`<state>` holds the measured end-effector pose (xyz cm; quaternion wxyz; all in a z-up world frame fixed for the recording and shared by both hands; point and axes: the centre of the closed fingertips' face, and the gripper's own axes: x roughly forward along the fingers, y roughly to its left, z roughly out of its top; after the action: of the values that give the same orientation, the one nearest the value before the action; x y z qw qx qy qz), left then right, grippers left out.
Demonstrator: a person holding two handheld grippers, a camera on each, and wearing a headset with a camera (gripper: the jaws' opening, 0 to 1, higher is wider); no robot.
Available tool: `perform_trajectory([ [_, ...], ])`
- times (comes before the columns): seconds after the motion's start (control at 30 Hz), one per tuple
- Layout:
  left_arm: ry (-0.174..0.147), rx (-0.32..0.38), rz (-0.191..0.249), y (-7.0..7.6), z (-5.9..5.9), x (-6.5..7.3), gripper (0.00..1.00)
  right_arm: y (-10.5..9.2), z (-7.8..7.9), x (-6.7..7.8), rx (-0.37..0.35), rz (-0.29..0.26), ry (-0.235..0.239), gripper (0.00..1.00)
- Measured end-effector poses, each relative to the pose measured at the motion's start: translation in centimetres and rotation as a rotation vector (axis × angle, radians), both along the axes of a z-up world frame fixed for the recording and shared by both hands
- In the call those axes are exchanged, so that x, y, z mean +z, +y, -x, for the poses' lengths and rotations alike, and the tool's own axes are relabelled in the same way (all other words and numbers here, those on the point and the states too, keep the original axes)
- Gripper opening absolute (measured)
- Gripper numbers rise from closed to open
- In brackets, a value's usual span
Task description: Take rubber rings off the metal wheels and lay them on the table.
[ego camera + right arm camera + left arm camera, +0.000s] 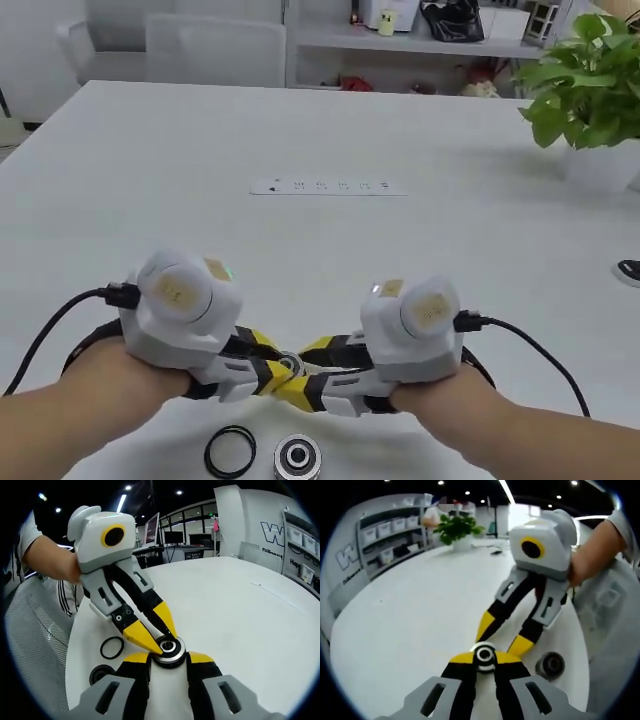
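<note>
gripping one metal wheel (169, 649) between them, both tools meet low over the near part of the desk (240, 610). the right tool (169, 660) has its jaws set either side of the wheel and clamped on it. the left tool (484, 660) comes in from the opposite side, its jaws drawn close on the wheel's rim, where the black rubber ring (172, 664) sits. whether those tips have the rubber alone or metal as well, i cannot tell.

the likeliest trouble is slip. if the left tool's tips bite metal, a pull probably drags the whole wheel out of the right tool rather than peeling the ring. if they catch too thin a lip of rubber, it may stretch and snap back. a sudden release could flick the ring away, or drop the wheel to roll off the desk towards the person. the two sets of yellow tips are almost touching, so a twist could knock them together and loosen either hold. below the tools, close to the person, lie a loose ring (112, 647) and a second wheel (550, 665); a falling wheel could scatter both.
</note>
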<state>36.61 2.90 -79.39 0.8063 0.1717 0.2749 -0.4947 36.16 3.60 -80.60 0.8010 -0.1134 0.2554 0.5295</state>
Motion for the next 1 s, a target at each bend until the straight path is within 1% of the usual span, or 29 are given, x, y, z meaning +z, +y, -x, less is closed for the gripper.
perform_trajectory([
  [0.17, 0.002, 0.005, 0.006, 0.0, 0.0, 0.0, 0.13, -0.5, 0.1, -0.1, -0.011, -0.006, 0.026, 0.23],
  [0.4, 0.002, 0.014, 0.015, 0.0, 0.0, 0.0, 0.13, -0.7, 0.2, 0.0, -0.005, -0.002, 0.026, 0.21],
  [0.53, 0.002, 0.016, 0.017, 0.0, 0.0, 0.0, 0.13, -0.9, 0.3, -0.1, -0.009, -0.002, 0.040, 0.19],
  [0.6, 0.003, 0.017, 0.019, 0.0, 0.0, 0.0, 0.13, -1.3, 0.2, -0.3, -0.011, 0.018, 0.037, 0.14],
  [0.63, 0.003, 0.018, 0.020, 0.0, 0.0, 0.0, 0.13, -1.4, 0.2, -0.3, -0.022, 0.002, 0.052, 0.13],
  [0.67, 0.003, 0.020, 0.020, 0.0, 0.0, 0.0, 0.13, -1.6, 0.1, -0.3, -0.030, 0.000, 0.062, 0.10],
  [0.73, 0.002, 0.023, 0.022, 0.0, 0.1, 0.0, 0.13, -1.6, 0.0, -0.4, -0.038, -0.005, 0.067, 0.08],
  [0.87, 0.002, 0.028, 0.022, -0.1, 0.1, 0.0, 0.13, -1.6, 0.0, -0.4, -0.042, -0.002, 0.069, 0.06],
  [1.0, 0.001, 0.030, 0.019, -0.1, 0.1, 0.0, 0.13, -1.7, -0.1, -0.4, -0.059, -0.006, 0.077, 0.02],
])
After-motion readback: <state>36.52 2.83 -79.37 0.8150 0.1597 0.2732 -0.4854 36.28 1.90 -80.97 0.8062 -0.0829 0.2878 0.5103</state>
